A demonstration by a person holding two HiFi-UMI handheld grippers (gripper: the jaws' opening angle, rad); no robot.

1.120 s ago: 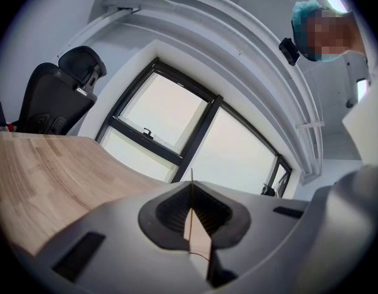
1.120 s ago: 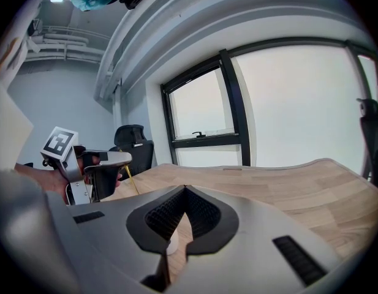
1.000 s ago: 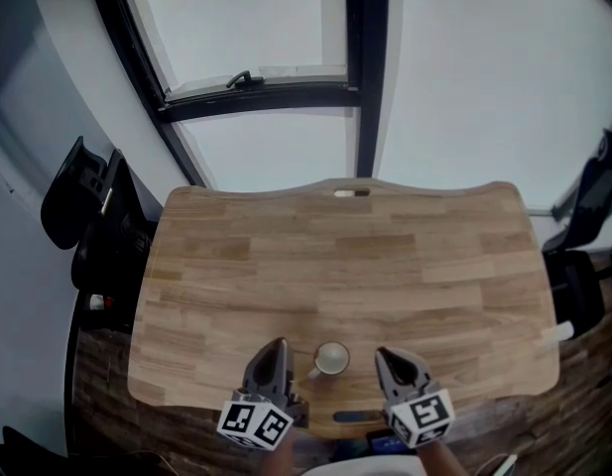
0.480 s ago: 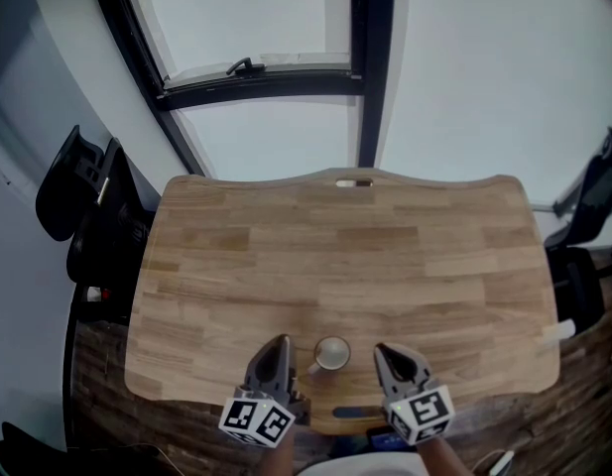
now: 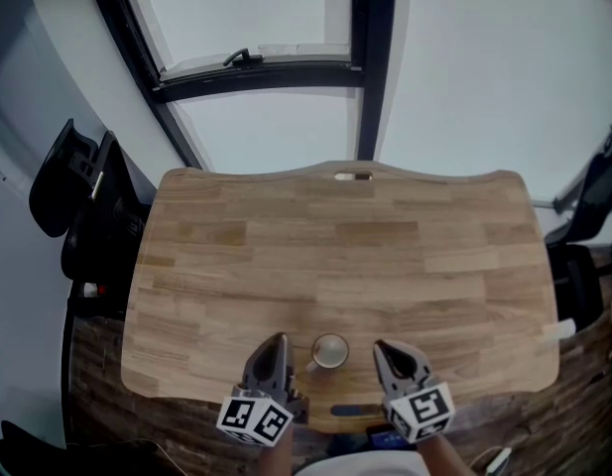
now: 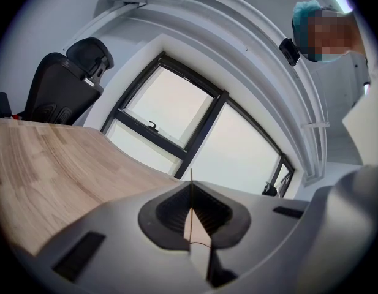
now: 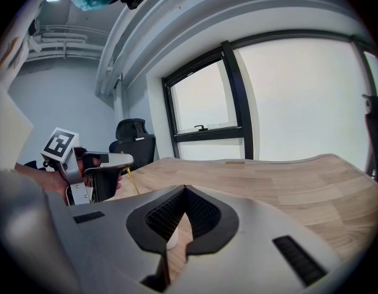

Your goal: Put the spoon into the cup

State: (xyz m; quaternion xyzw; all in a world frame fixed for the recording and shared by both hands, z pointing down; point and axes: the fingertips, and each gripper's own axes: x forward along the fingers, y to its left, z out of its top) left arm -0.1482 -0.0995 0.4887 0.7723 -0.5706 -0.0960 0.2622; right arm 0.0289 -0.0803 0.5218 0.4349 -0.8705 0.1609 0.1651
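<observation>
A small pale cup (image 5: 330,351) stands near the front edge of the wooden table (image 5: 335,256), its handle turned to the left. Just left of the cup, my left gripper (image 5: 271,358) is shut on a thin gold spoon (image 6: 190,182). The spoon shows edge-on between the jaws, and as a slim gold rod (image 7: 133,180) slanting down from the left gripper (image 7: 109,175) in the right gripper view. Just right of the cup, my right gripper (image 5: 392,357) looks shut with nothing held. Through its jaws (image 7: 184,192) a bit of the white cup (image 7: 171,236) shows.
Black office chairs (image 5: 82,201) stand off the table's left side and another chair (image 5: 595,201) off its right. A dark-framed window (image 5: 286,62) lies beyond the far edge. A cable slot (image 5: 352,177) sits at the far edge of the table.
Only the head camera has shifted a little. Both grippers and the cup keep their places.
</observation>
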